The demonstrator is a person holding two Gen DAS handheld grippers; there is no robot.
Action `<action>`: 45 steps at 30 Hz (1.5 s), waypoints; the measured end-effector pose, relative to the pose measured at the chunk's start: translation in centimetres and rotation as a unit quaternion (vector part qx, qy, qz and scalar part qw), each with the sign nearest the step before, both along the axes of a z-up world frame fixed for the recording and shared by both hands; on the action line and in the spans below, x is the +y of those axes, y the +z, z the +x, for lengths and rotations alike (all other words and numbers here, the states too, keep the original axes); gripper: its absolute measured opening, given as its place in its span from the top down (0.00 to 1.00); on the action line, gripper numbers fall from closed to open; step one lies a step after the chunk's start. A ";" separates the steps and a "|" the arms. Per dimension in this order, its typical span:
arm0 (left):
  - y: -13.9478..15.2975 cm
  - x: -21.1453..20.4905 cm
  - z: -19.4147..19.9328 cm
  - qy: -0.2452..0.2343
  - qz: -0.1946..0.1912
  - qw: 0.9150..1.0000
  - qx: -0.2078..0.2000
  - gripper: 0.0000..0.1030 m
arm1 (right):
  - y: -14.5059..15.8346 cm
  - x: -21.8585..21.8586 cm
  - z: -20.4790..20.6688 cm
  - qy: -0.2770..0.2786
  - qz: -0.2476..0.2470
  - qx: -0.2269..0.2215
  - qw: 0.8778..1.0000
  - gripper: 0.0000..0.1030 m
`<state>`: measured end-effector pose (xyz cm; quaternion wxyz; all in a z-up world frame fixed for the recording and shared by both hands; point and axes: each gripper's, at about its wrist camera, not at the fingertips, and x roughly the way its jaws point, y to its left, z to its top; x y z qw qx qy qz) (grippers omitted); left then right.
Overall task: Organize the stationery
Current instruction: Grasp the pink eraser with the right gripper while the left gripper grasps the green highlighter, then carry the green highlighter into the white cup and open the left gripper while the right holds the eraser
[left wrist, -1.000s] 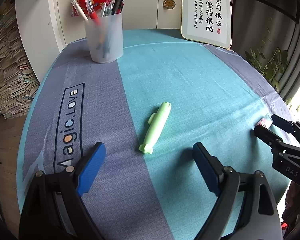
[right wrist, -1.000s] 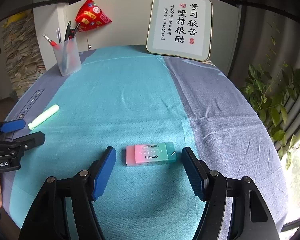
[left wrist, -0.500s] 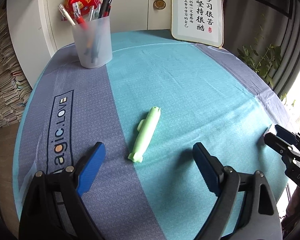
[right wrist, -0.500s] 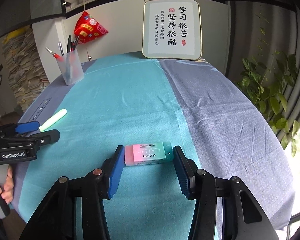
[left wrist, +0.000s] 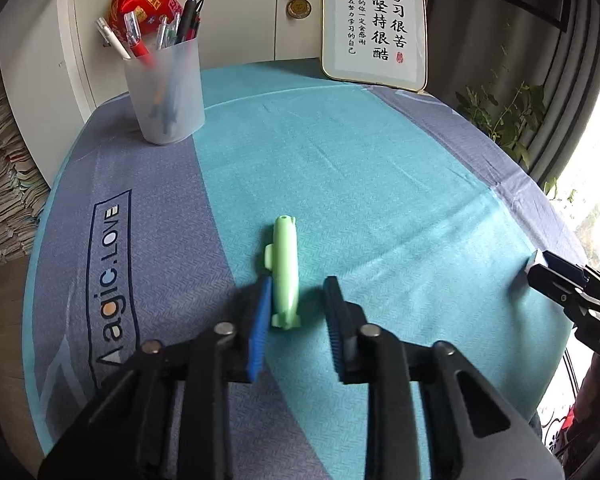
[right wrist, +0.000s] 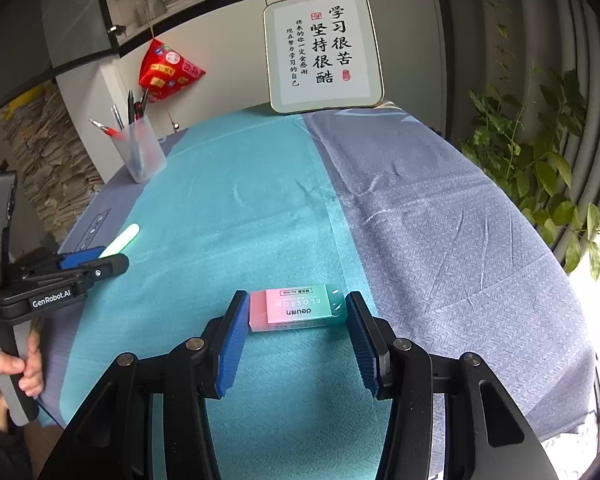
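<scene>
Both tongs are bracketing their pieces, neither grip sealed

Left wrist: left gripper (left wrist: 298, 316) is standing part open, green pen (left wrist: 285, 270) lying lengthwise between pads, touching the left one. Right wrist: right gripper (right wrist: 298, 338) is straddling the eraser (right wrist: 297, 307) crosswise, pads apparently meeting its ends

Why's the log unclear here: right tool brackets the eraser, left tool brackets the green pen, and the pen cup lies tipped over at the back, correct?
One error: the pen cup stands upright with pens in it, as the left wrist view shows. The rest holds: the right tool brackets the eraser, and the left tool brackets the green pen.
</scene>
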<state>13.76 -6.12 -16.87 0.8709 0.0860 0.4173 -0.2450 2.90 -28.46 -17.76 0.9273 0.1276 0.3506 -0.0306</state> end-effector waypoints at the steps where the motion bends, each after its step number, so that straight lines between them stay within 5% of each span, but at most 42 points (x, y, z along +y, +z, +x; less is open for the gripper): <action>1: 0.0 0.0 0.0 0.002 0.006 1.000 -0.004 0.90 | 0.0 0.0 0.0 0.000 0.002 -0.001 1.000 0.51; 9: 0.6 -0.3 -1.0 -0.005 -0.001 1.000 -0.002 0.90 | 1.1 0.5 -0.2 0.006 -0.001 -0.011 1.000 0.51; 24: 6.6 3.1 -0.6 0.018 -0.006 0.998 -0.056 0.89 | 4.4 2.2 0.5 0.028 0.000 -0.048 0.998 0.51; 32: 10.8 5.2 1.5 0.026 -0.027 0.997 -0.073 0.89 | 5.1 4.2 0.7 0.050 0.004 -0.060 0.997 0.51; 45: 14.0 4.1 7.7 0.030 0.002 0.996 -0.083 0.89 | 5.8 4.6 0.0 0.047 0.009 -0.071 0.996 0.51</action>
